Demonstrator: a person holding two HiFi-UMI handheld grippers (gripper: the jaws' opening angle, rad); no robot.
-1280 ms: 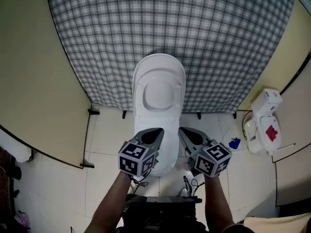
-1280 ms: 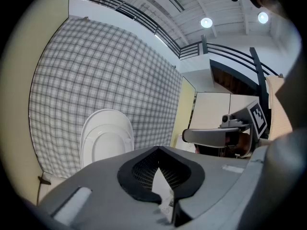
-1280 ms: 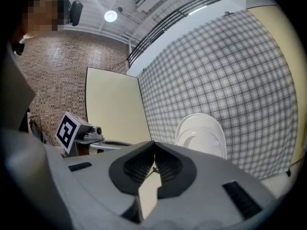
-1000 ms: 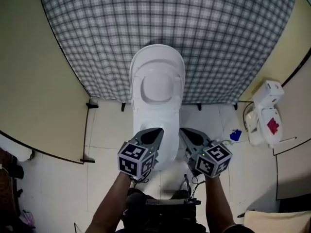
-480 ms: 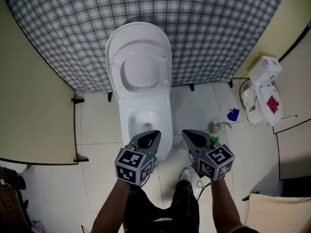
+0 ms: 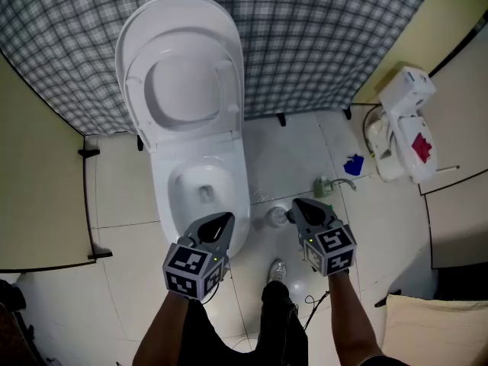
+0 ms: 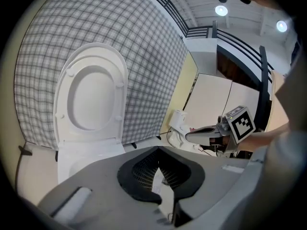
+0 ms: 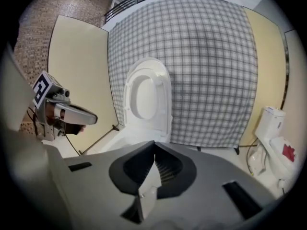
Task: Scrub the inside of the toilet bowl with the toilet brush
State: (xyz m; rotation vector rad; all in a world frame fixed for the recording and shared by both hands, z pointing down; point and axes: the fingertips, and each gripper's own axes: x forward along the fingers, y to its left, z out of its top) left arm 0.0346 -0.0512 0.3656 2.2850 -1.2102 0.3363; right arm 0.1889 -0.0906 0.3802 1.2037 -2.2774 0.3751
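Toilet bowl (image 6: 187,180) far left of centre, open. Lid (image 6: 183,82) raised against checked screen (image 6: 320,29). Left gripper (image 6: 221,221) pressed together, empty, tip over bowl's near rim in head view. Right gripper (image 6: 299,206) pressed together, empty, above floor (image 6: 290,158) right of bowl, near small round object (image 6: 276,217).

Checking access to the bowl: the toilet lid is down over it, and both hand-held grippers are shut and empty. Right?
Not quite. The toilet lid is raised, standing in front of the checked cloth, and the bowl is uncovered, as the head view shows. The left hand-held gripper and the right hand-held gripper are indeed shut and empty.
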